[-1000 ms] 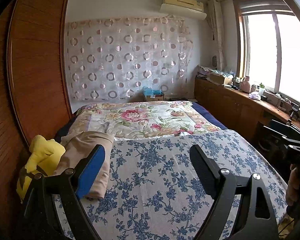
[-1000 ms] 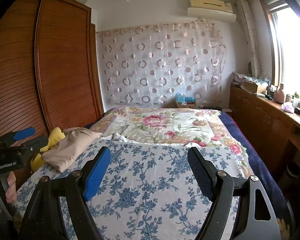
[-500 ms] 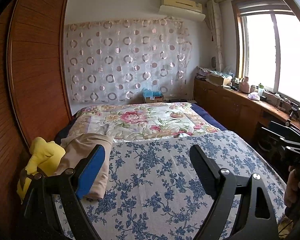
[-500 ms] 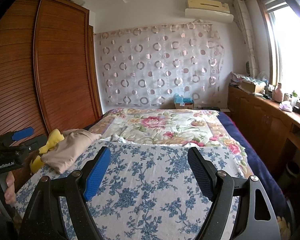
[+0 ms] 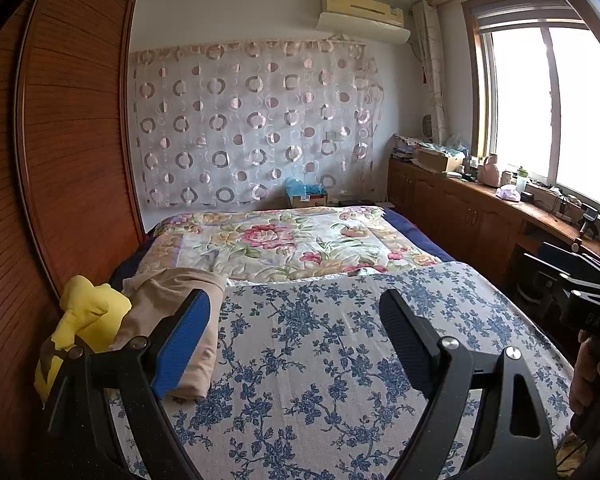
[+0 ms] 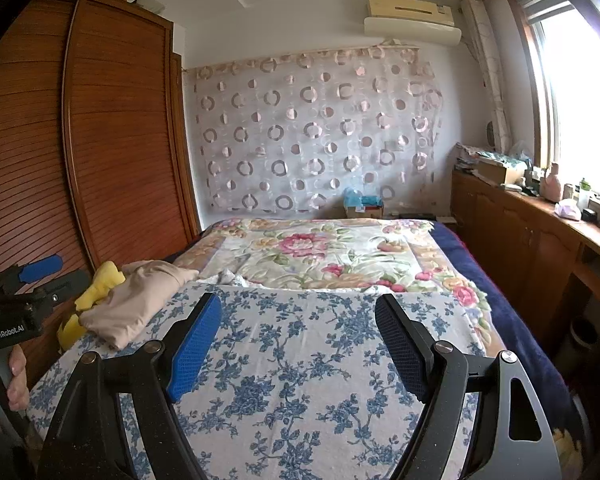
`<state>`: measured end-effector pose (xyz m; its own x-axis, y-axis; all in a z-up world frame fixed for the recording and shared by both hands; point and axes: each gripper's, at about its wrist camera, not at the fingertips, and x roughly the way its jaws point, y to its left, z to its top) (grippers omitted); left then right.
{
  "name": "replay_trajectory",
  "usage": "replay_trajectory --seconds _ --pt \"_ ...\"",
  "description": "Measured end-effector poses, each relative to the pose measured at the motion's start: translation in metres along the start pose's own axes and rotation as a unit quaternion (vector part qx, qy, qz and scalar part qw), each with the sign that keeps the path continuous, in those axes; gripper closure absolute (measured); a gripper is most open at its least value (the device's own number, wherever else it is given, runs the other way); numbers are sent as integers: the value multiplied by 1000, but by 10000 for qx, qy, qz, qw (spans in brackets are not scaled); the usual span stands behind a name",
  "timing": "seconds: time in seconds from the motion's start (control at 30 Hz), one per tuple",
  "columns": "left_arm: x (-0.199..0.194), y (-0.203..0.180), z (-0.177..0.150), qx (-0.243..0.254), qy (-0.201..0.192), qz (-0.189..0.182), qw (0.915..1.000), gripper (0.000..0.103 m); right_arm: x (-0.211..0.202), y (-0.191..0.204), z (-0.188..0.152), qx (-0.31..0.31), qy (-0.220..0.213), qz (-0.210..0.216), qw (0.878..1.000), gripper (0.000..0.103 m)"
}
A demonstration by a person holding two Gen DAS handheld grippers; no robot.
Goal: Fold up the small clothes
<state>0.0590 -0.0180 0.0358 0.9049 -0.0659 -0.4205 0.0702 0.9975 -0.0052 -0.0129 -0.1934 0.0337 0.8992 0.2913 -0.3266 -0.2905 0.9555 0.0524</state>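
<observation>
Blue-flowered sheet point(image 5: 320, 360) covers the near half of the bed point(image 6: 512, 316), and its broad middle lies bare under both grippers. On its left edge, hard by the wooden wardrobe point(image 5: 72, 160), rests the beige garment point(image 5: 180, 308), lying in a soft, thick bundle with a rounded near end; whether it is neatly folded or merely heaped I cannot tell. Just beside it, touching on the wardrobe side, sits a crumpled yellow garment point(image 5: 88, 312), which looks unfolded. So the scene fits two stages: clothes waiting at the bedside to be spread and folded, or a beige piece folded and set aside with the yellow one left. Neither gripper holds cloth. The left gripper point(image 5: 296, 332) hangs above the sheet with its jaws spread wide, and the right gripper point(image 6: 298, 336) does the same (each is visible at the edge of the other's view, held by a hand).

Against the earlier frames almost nothing differs: garments, sheet and jaw spread match, and only the views shift very slightly.
</observation>
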Motion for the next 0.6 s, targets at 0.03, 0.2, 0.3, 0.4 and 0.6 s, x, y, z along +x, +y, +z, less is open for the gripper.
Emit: replay_trajectory --seconds 0.03,0.2,0.3,0.4,0.6 --pt "0 0 -1 4 -7 7 10000 16 0 0 1 -1 -1 -5 10000 22" --pt "-1 -1 0 9 -13 8 10000 16 0 0 0 -6 -2 -2 10000 22" --pt "-1 0 -1 8 -19 8 10000 16 0 -1 1 -1 3 -3 10000 22" --pt "-1 0 -1 17 -20 12 10000 16 -1 -1 1 2 -16 -12 10000 22" --pt "0 0 -2 8 -26 7 10000 16 -1 -2 1 7 -28 -19 10000 22"
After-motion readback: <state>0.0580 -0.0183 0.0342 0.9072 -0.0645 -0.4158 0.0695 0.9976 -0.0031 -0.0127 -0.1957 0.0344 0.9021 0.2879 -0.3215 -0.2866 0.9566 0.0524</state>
